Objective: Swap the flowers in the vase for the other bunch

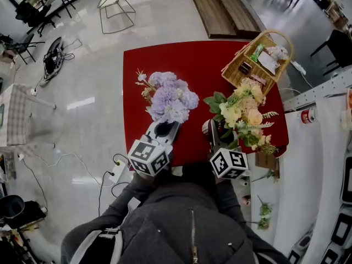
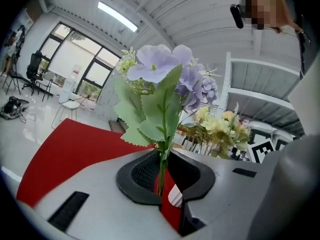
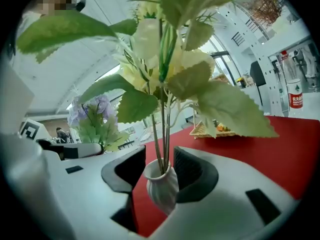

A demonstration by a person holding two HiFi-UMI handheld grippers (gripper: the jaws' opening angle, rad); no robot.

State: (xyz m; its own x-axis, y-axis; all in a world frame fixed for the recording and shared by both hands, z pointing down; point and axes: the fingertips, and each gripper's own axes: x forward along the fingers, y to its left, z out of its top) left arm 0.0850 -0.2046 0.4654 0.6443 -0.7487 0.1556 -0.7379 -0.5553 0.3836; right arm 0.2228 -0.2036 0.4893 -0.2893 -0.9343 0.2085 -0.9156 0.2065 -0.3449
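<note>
Off-task items I log from my feed:
- Red counter (image 1: 192,65), square top.
- Wicker basket (image 1: 235,77) with a hoop handle, at the counter's far right corner. It holds small packets I cannot identify.
- White wire-frame chair (image 1: 116,7) on the glossy floor beyond the counter.
- Wooden bench (image 1: 220,7) near that chair, running away from me.
- Tangle of black cables (image 1: 55,56) on the floor, far left.
- Checked cloth (image 1: 16,114) at the left edge.
- Bottle with a red label (image 3: 295,95), upright, off to the right of the counter.

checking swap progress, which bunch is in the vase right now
The yellow and peach bunch: its stems run down into the white vase between the jaws of the right gripper. The purple bunch has no vase; the left gripper pinches its bare stem.
</note>
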